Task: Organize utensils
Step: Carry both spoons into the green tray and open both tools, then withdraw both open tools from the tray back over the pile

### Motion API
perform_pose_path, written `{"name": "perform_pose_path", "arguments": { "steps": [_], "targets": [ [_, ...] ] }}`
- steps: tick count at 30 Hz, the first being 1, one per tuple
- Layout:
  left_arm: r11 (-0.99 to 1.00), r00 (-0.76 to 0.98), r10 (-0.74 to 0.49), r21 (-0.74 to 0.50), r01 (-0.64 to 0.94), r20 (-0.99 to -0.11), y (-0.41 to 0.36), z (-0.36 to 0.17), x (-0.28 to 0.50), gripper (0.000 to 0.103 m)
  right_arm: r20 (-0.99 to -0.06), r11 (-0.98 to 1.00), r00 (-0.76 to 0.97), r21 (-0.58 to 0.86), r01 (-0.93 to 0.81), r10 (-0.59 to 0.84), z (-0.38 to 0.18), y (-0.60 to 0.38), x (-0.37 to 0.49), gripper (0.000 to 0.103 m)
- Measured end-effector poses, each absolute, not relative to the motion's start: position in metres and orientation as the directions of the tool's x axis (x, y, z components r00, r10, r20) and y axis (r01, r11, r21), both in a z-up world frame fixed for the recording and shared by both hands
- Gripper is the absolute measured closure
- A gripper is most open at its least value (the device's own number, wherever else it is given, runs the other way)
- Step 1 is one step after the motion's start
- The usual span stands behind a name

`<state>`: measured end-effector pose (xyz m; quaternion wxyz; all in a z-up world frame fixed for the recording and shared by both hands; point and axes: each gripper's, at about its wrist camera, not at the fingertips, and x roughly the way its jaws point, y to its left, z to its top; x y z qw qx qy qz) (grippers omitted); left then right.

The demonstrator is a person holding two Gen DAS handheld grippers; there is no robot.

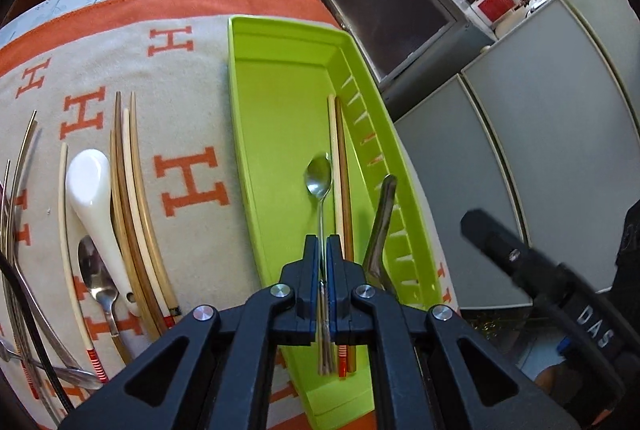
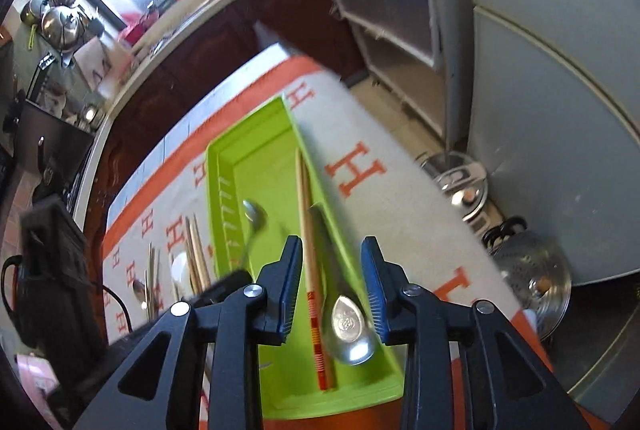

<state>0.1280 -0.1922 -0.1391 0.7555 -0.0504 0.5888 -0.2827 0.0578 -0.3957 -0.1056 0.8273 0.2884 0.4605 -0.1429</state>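
A: What is the left tool (image 1: 323,254) doing?

B: Its black jaws are pressing together on the thin handle of a shiny steel spoon (image 1: 319,177). The spoon is hanging over the smooth lime-green plastic tray (image 1: 280,41), its oval bowl pointing to the far end and its long axis running along the tray's length.

A: And the right tool (image 2: 332,286)?

B: Its jaws are standing apart, with nothing pinched. A broad metal spoon (image 2: 349,330) is lying under the gap in the tray's near right corner, just beside a pair of slim wooden chopsticks (image 2: 306,230) with red-striped near ends. The chopsticks are pointing lengthwise to the far end too.

A: What is waiting outside the tray?

B: On the left, a glossy white ceramic spoon (image 1: 91,185), more chopsticks (image 1: 134,205) and steel cutlery are lying on the woven beige cloth (image 1: 188,117) with orange letters that is covering the bench.
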Motion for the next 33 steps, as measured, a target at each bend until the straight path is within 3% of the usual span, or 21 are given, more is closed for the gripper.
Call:
{"name": "perform_pose_path", "arguments": {
  "steps": [10, 18, 22, 33],
  "targets": [
    [0.869, 0.246, -0.413, -0.299, 0.393, -0.877, -0.155, -0.117, 0.102, 0.084, -0.843, 0.826, 0.536, 0.330, 0.457, 0.040, -0.102, -0.382, 0.053, 0.072],
    [0.918, 0.343, -0.333, -0.218, 0.331, -0.878, -0.095, -0.100, 0.088, 0.081, -0.840, 0.859, 0.537, 0.326, 0.395, 0.072, -0.100, -0.355, 0.049, 0.072],
    [0.933, 0.379, -0.306, -0.195, 0.302, -0.874, -0.071, -0.098, 0.080, 0.070, -0.839, 0.879, 0.536, 0.324, 0.348, 0.097, -0.098, -0.335, 0.047, 0.072],
    [0.955, 0.429, -0.257, -0.160, 0.250, -0.866, -0.028, -0.099, 0.066, 0.061, -0.837, 0.923, 0.523, 0.315, 0.221, 0.160, -0.090, -0.270, 0.046, 0.072]
  ]
}}
